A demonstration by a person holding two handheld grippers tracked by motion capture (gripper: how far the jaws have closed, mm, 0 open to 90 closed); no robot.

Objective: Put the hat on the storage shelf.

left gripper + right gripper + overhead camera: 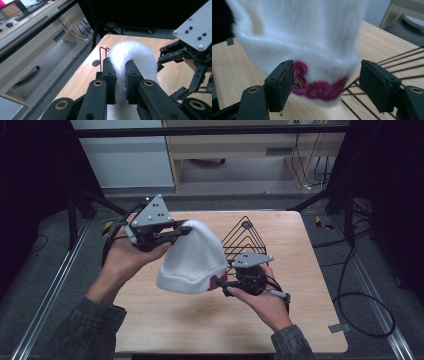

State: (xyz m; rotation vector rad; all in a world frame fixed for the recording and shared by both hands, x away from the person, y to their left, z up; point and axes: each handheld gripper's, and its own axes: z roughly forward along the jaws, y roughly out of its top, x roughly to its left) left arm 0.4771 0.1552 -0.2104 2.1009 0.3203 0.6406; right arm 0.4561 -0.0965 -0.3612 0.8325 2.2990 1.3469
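Nearest the high camera, two grey sleeves come in from the bottom edge, each hand carrying one hand-held gripper; the left hand-held gripper (186, 229) is clenched on the crown of a white fleecy hat (192, 257), as its own view shows the black pads pinching the fabric (120, 75); the right hand-held gripper (224, 285) stands released, its jaws spread to either side of the hat's lower rim, where a magenta trim (319, 90) hangs between them without being pressed; the hat is thus lifted clear above the middle of the wooden counter (150, 320), hanging from the left grip alone. Just to the right of it, toward the far side, a black wire rack (245, 240) rests on the counter. As a judgement, the lifting is done, while a second hold on the rim and any placing on or by the rack are left. Counted: one hat, one rack, two hand-held grippers.
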